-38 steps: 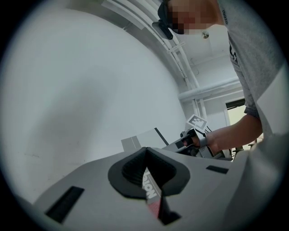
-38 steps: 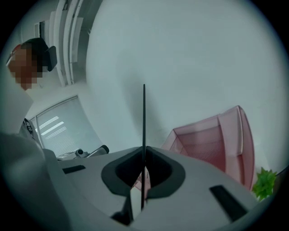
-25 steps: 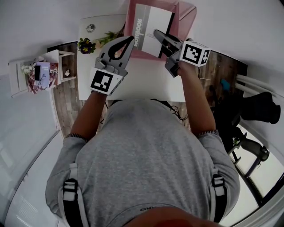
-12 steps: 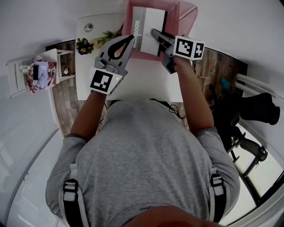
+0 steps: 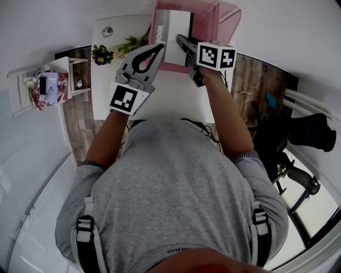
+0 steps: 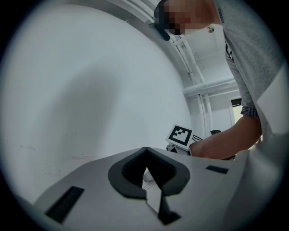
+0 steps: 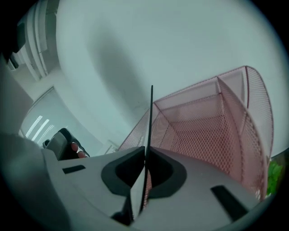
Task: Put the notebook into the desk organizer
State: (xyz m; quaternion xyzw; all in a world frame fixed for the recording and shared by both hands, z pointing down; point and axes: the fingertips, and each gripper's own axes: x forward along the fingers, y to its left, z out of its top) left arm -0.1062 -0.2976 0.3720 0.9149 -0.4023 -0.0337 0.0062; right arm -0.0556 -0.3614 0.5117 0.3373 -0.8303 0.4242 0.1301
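A grey-and-white notebook (image 5: 171, 31) stands nearly upright over the pink mesh desk organizer (image 5: 219, 16) at the table's far edge. My right gripper (image 5: 180, 39) is shut on the notebook's near edge, its marker cube just behind. In the right gripper view the notebook (image 7: 149, 117) shows edge-on as a thin dark line pinched between the jaws of the right gripper (image 7: 146, 152), with the organizer's (image 7: 216, 126) mesh compartments just beyond. My left gripper (image 5: 155, 49) hovers to the notebook's left, shut and empty. In its own view, the left gripper (image 6: 146, 152) has its jaws meeting before a white wall.
The white table (image 5: 176, 96) carries a small flowering plant (image 5: 103, 54) and green leaves (image 5: 132, 43) at its far left. A low white shelf with small items (image 5: 45, 88) stands on the left. Dark equipment (image 5: 309, 130) sits on the floor at right.
The right gripper has carried the notebook left and farther over the organizer, tipping it more upright. The left gripper has barely moved.
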